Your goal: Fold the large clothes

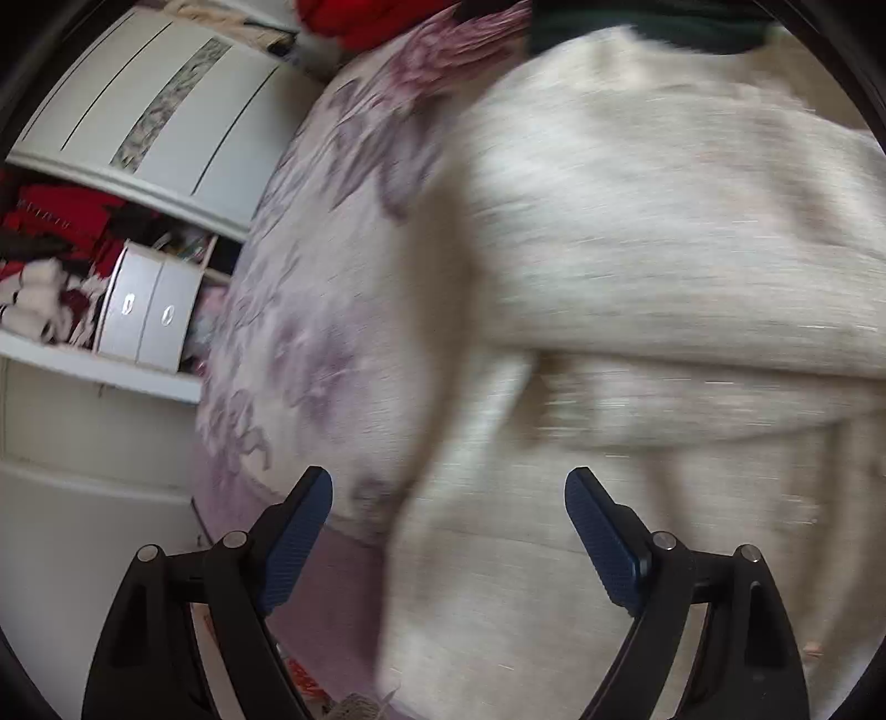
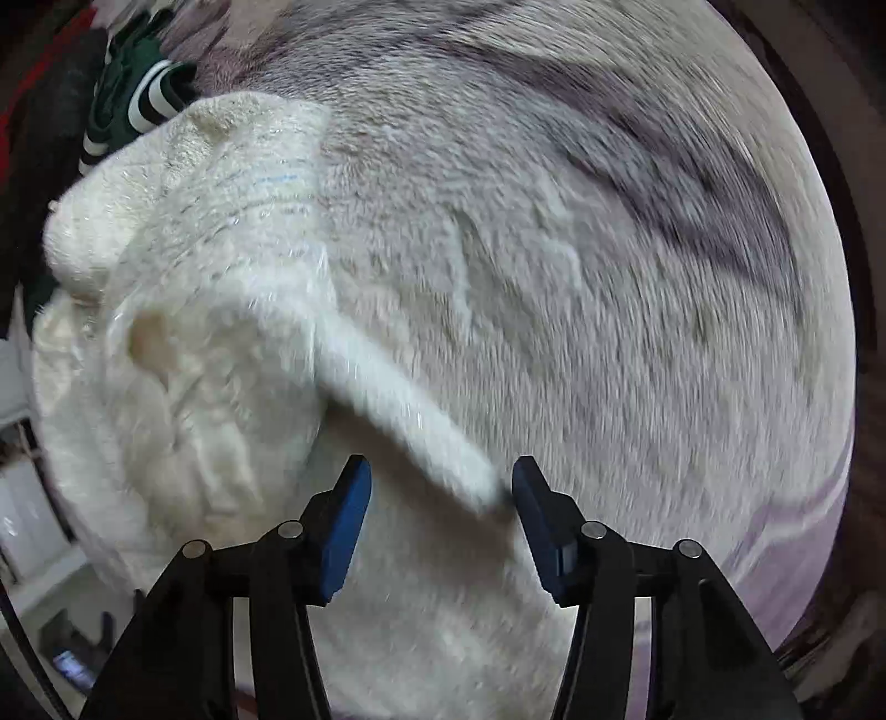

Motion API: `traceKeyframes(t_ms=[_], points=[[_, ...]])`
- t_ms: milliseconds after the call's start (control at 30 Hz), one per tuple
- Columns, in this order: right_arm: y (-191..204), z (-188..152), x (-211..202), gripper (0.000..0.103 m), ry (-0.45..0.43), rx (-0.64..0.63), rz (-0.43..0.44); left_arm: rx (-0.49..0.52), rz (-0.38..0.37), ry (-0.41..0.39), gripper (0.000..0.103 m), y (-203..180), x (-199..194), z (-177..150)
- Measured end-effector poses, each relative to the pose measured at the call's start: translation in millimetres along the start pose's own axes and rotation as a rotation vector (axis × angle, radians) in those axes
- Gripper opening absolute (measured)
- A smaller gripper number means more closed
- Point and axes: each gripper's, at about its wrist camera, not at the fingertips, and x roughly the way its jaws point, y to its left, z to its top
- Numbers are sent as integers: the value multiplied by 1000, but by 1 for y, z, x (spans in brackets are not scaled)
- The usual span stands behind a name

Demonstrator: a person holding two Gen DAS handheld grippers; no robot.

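Observation:
A large cream fuzzy garment (image 1: 637, 266) lies on a bed with a lilac floral cover (image 1: 310, 310). In the left wrist view it is blurred and fills the right half. My left gripper (image 1: 448, 498) is open and empty, just above the garment's near left edge. In the right wrist view the garment (image 2: 183, 332) lies bunched at the left, and a long sleeve-like strip (image 2: 398, 421) runs down to the jaws. My right gripper (image 2: 440, 487) is open, with the strip's end between its blue fingers (image 2: 346, 520), not clamped.
An open white wardrobe (image 1: 144, 111) with red and dark clothes and two grey boxes (image 1: 147, 310) stands left of the bed. A green and white striped garment (image 2: 144, 94) and dark clothes lie at the bed's far side. A red item (image 1: 365, 22) lies beyond the cover.

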Motion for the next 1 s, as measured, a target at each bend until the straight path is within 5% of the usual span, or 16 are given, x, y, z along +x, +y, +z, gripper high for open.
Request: traceKeyframes(t_ms=[133, 233, 400, 467, 500, 533, 667, 833, 933, 1000], points=[[5, -57, 5, 62, 86, 38, 241, -46, -21, 32, 87, 25, 36, 2], [56, -86, 56, 62, 226, 6, 449, -45, -51, 21, 87, 24, 54, 13], [127, -104, 140, 62, 273, 100, 669, -30, -79, -9, 87, 22, 63, 26], [139, -101, 147, 59, 205, 179, 665, -23, -97, -12, 87, 23, 63, 28], [138, -100, 142, 48, 151, 240, 675, -21, -114, -12, 87, 24, 64, 27], [139, -101, 140, 17, 127, 247, 668, -22, -122, -11, 87, 24, 65, 27], [141, -104, 90, 16, 6, 201, 723, -5, -113, -25, 87, 25, 74, 32], [155, -125, 66, 15, -41, 151, 670, -99, -13, 4, 95, 55, 111, 50], [139, -131, 70, 15, -38, 161, 611, -260, -88, 104, 94, 102, 147, 58], [131, -132, 77, 15, -15, 197, 627, -346, -218, 100, 93, 133, 147, 56]])
